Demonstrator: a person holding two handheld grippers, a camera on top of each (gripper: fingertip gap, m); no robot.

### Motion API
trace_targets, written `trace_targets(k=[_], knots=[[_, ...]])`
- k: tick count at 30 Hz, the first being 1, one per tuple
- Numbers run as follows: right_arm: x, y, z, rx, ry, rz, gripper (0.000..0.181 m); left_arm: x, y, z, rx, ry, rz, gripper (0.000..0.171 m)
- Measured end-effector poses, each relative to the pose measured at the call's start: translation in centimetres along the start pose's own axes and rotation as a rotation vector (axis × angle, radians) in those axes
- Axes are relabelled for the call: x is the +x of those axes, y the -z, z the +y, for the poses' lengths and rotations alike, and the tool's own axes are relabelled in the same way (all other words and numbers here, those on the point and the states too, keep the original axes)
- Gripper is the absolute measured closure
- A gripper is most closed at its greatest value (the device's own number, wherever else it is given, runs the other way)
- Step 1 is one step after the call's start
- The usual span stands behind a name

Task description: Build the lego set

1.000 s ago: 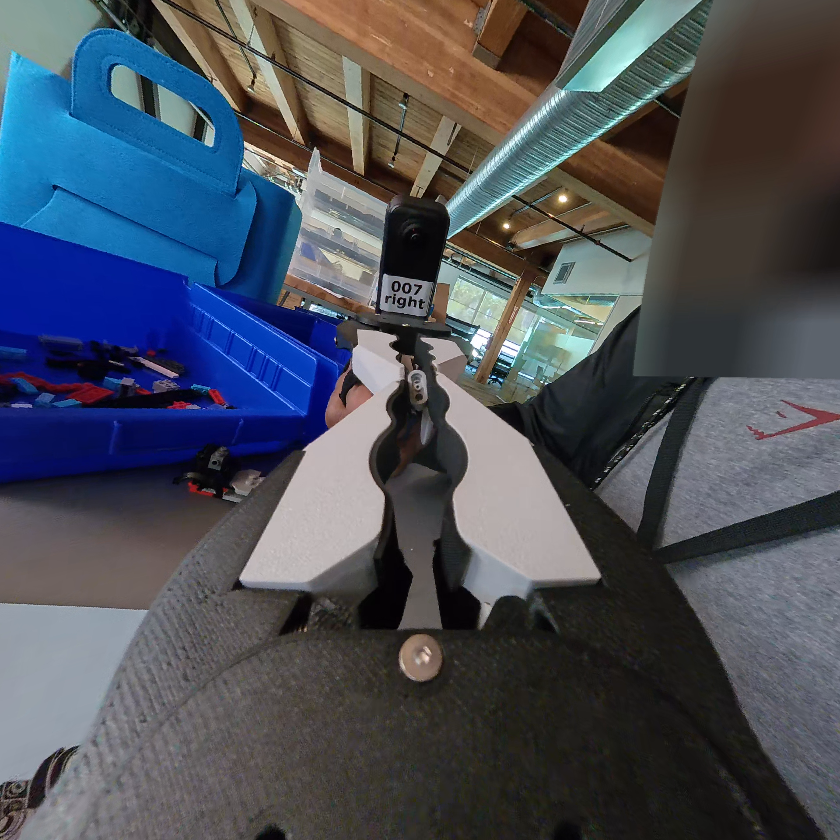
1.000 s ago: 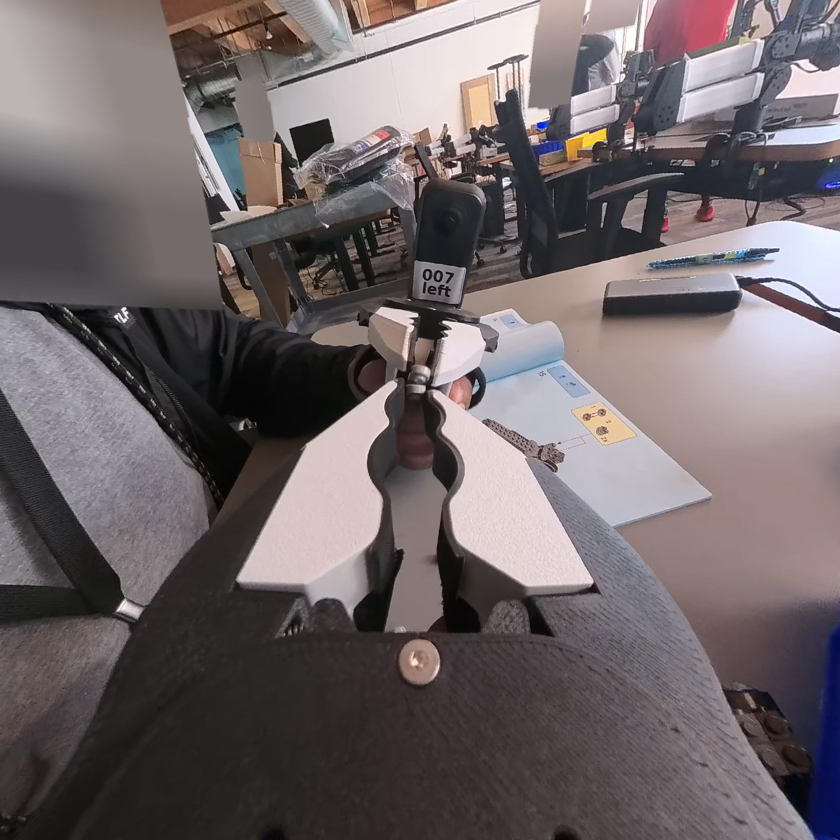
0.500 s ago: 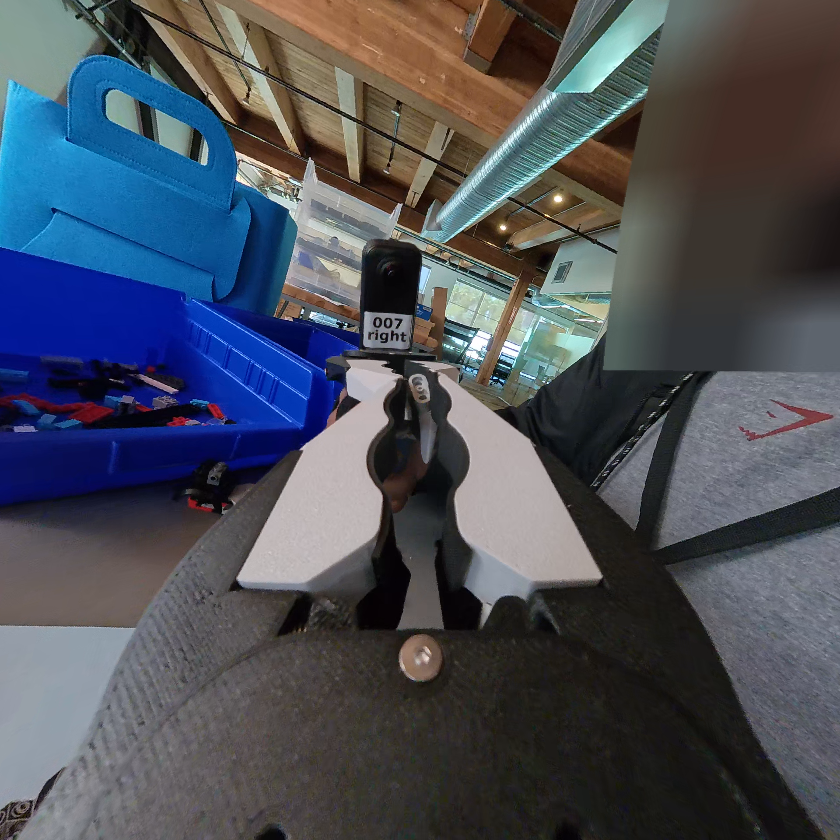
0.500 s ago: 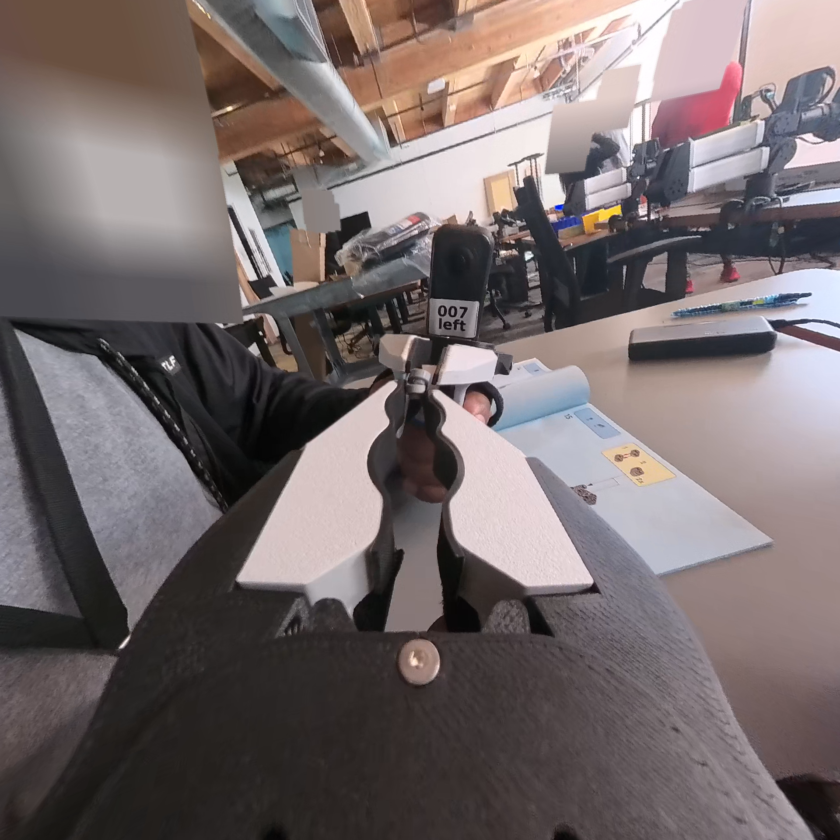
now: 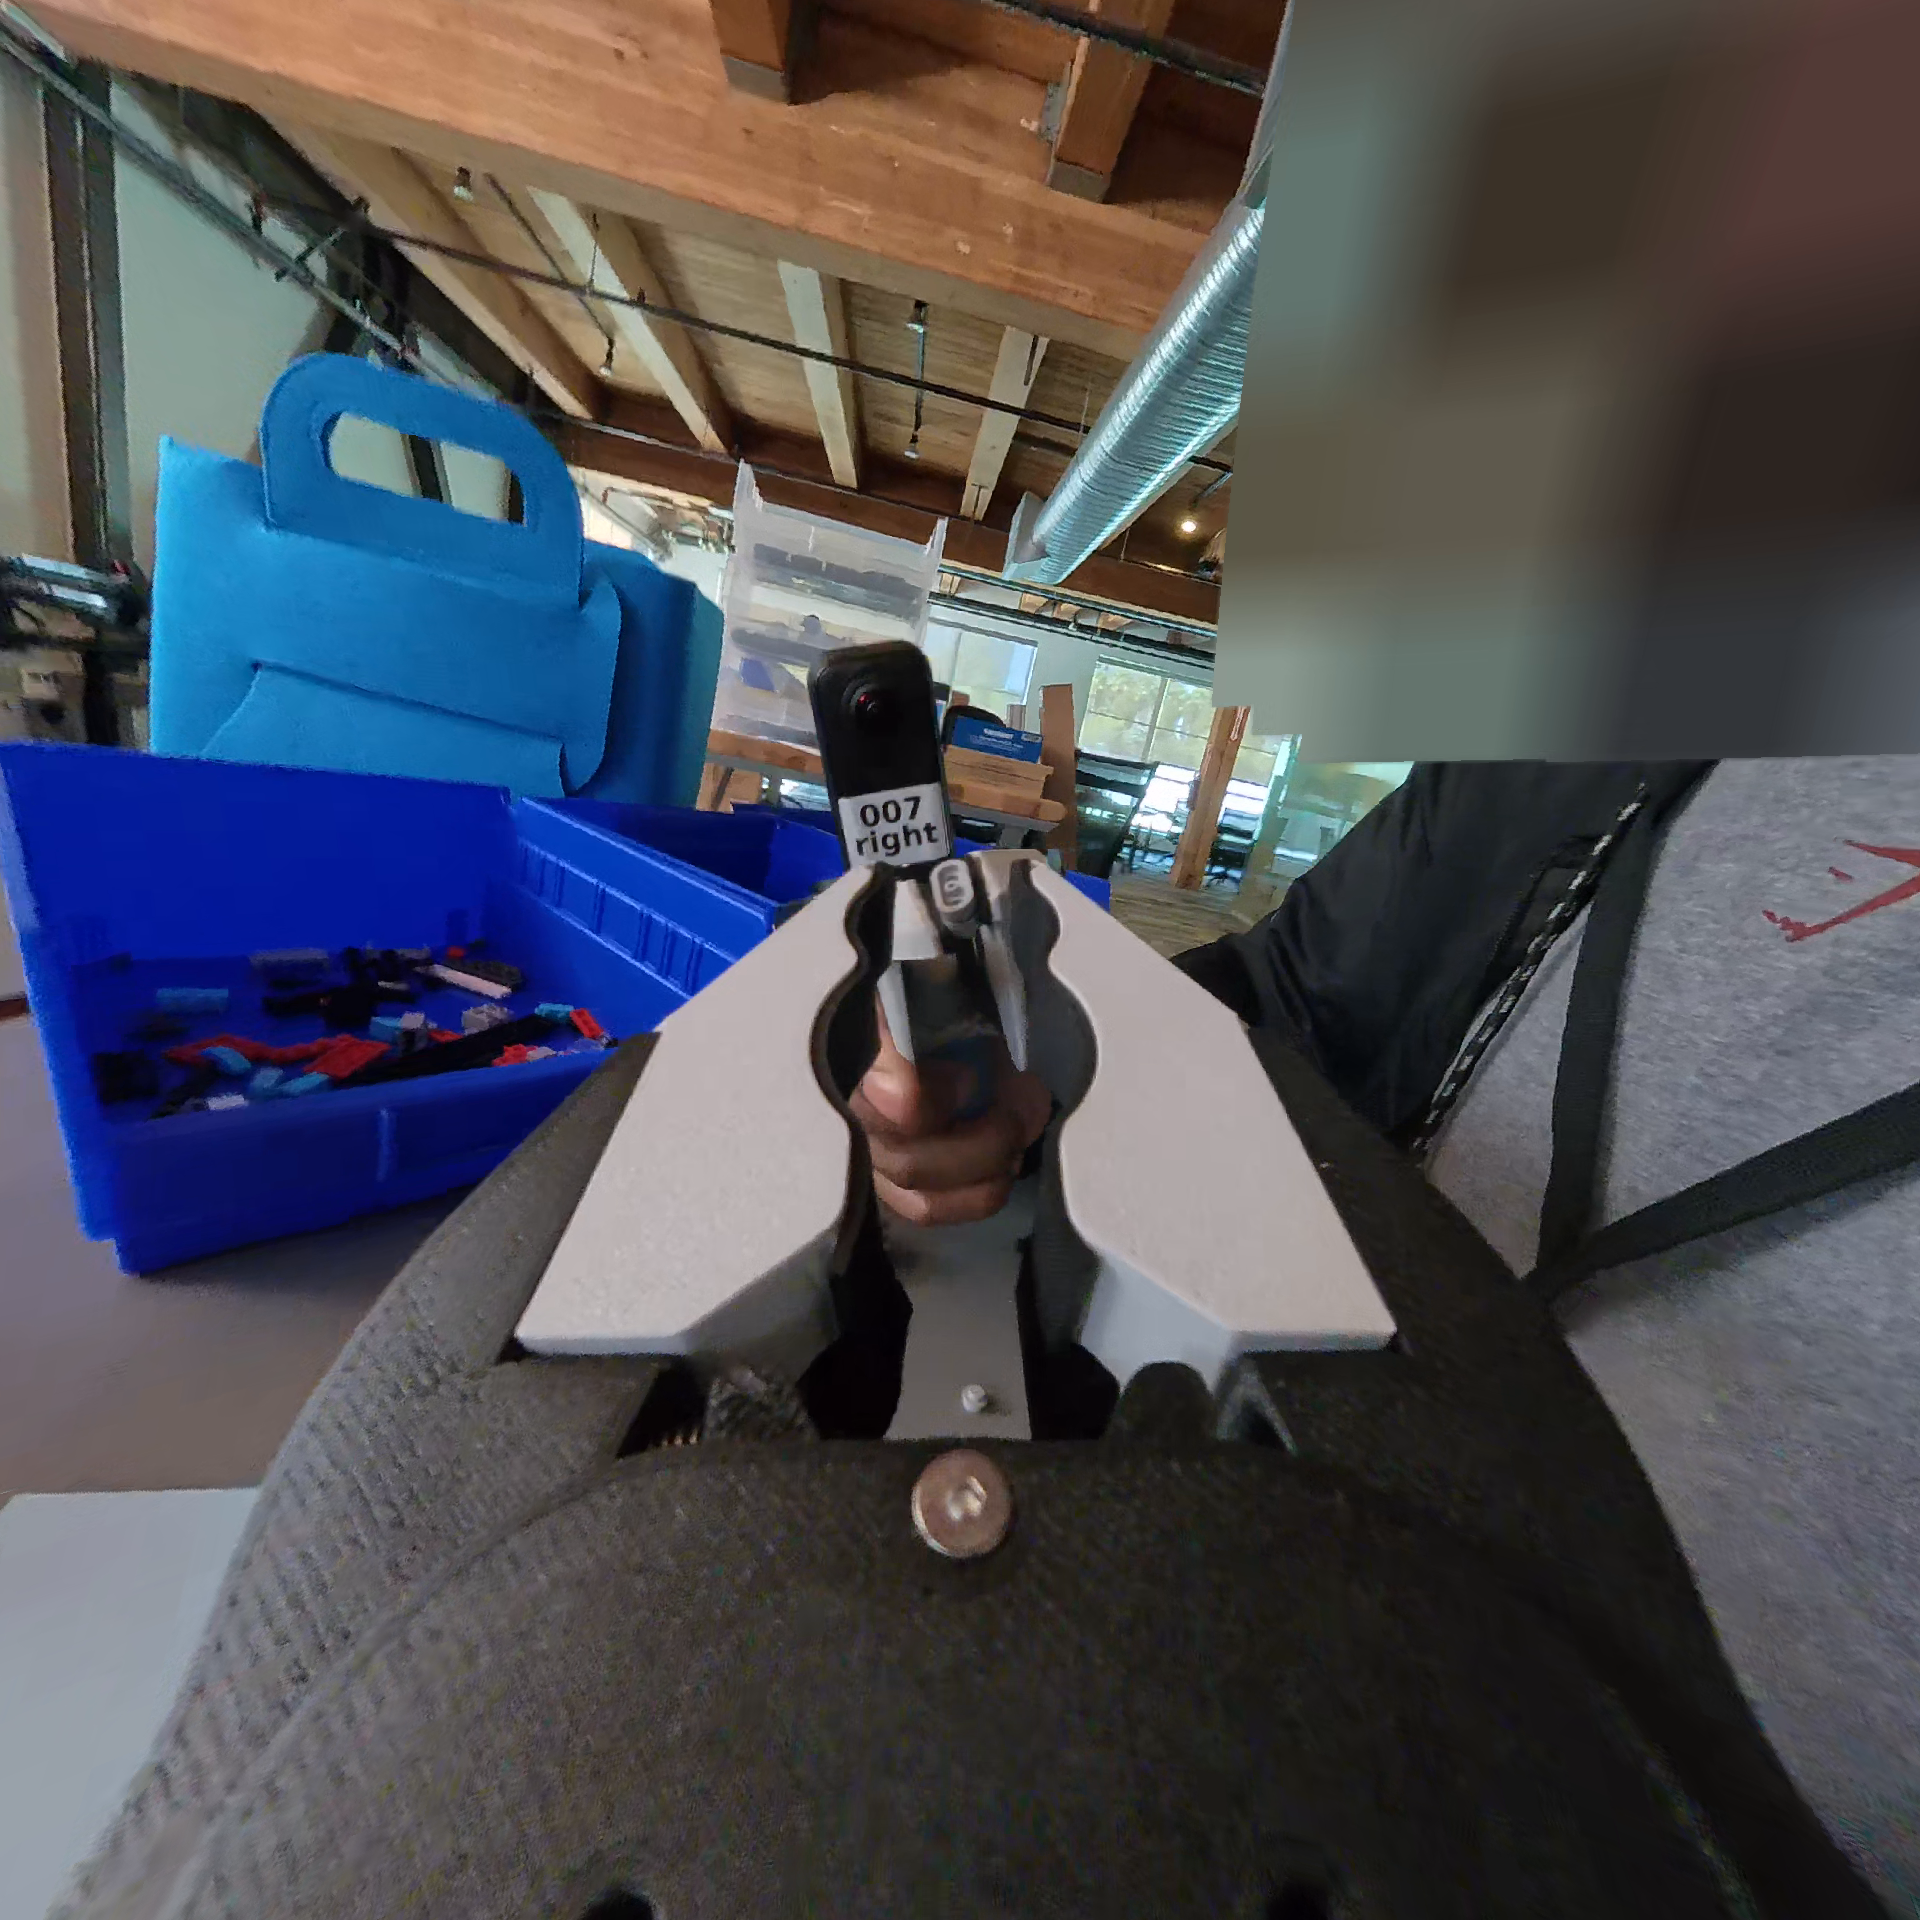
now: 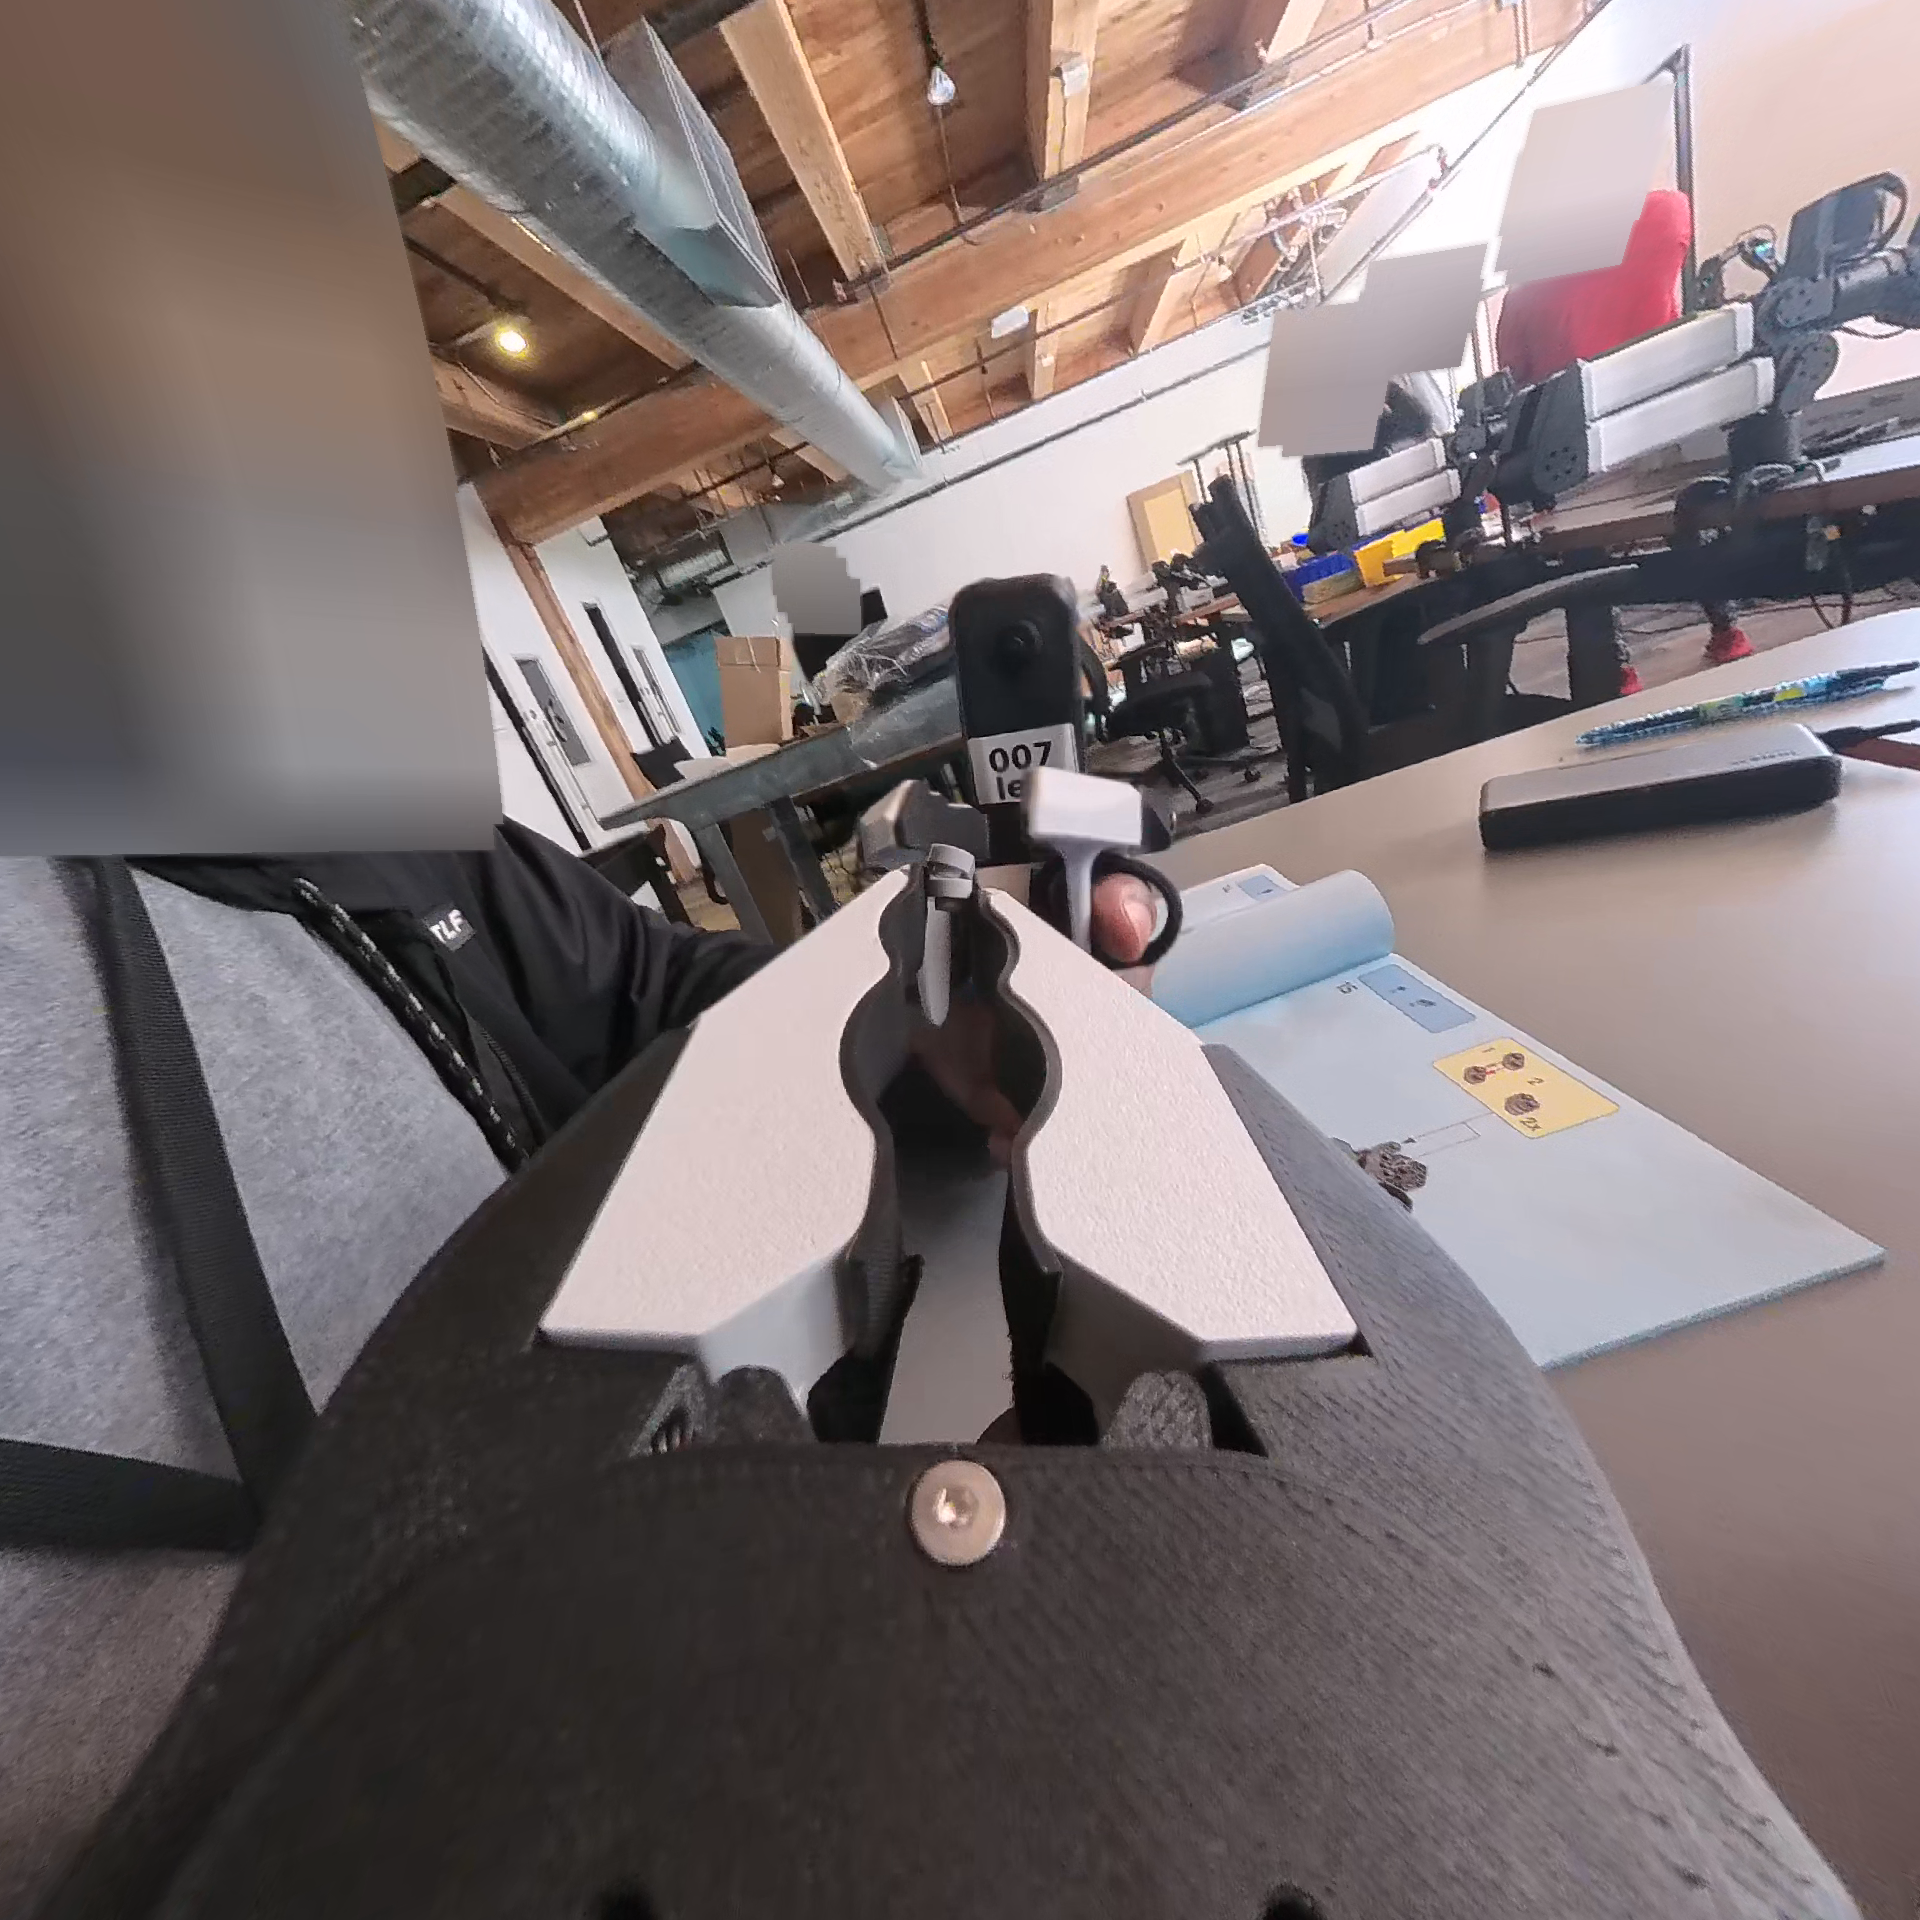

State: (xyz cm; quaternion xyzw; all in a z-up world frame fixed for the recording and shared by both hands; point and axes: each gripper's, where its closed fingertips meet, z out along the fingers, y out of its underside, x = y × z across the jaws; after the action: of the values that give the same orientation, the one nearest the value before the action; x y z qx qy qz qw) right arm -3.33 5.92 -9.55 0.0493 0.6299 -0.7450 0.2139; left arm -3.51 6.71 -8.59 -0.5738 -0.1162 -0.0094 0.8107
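— Right gripper [image 6: 948, 883]?
— Pinched tight on a small grey lego piece [image 5: 951, 891], raised between both grippers.
— Left gripper [image 5: 948, 871]?
— Jaws parted, holding nothing. Loose lego pieces [image 5: 343, 1039] lie in the blue plastic bin [image 5: 260, 1195], far left.

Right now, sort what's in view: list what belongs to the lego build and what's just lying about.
For the build:
- blue parts bin with loose lego pieces
- open instruction booklet
- small grey piece between the gripper tips

Lying about:
- blue felt bag
- dark power bank
- pen
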Motion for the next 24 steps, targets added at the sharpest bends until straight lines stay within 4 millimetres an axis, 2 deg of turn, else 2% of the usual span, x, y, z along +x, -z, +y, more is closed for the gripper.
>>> trace_targets(k=[9,12,17,20,24], knots=[[-0.7,-0.3,-0.4,0.054,-0.093,-0.047,0.173,0.2,0.0,0.6,-0.121,-0.621,-0.192,0.14],[-0.9,-0.5,-0.3,0.06,-0.117,-0.059,0.173,0.4,-0.2,0.9,-0.157,-0.78,-0.229,0.141],[-1.2,-0.8,-0.1,0.05,-0.128,-0.067,0.174,0.8,-0.4,0.6,-0.172,-0.931,-0.277,0.149],[-1.2,-0.8,0.0,0.045,-0.129,-0.066,0.174,0.7,-0.5,0.9,-0.197,-0.966,-0.289,0.16],[-1.1,-0.9,0.1,0.04,-0.135,-0.062,0.174,0.6,-0.4,0.9,-0.209,-0.995,-0.308,0.162]])
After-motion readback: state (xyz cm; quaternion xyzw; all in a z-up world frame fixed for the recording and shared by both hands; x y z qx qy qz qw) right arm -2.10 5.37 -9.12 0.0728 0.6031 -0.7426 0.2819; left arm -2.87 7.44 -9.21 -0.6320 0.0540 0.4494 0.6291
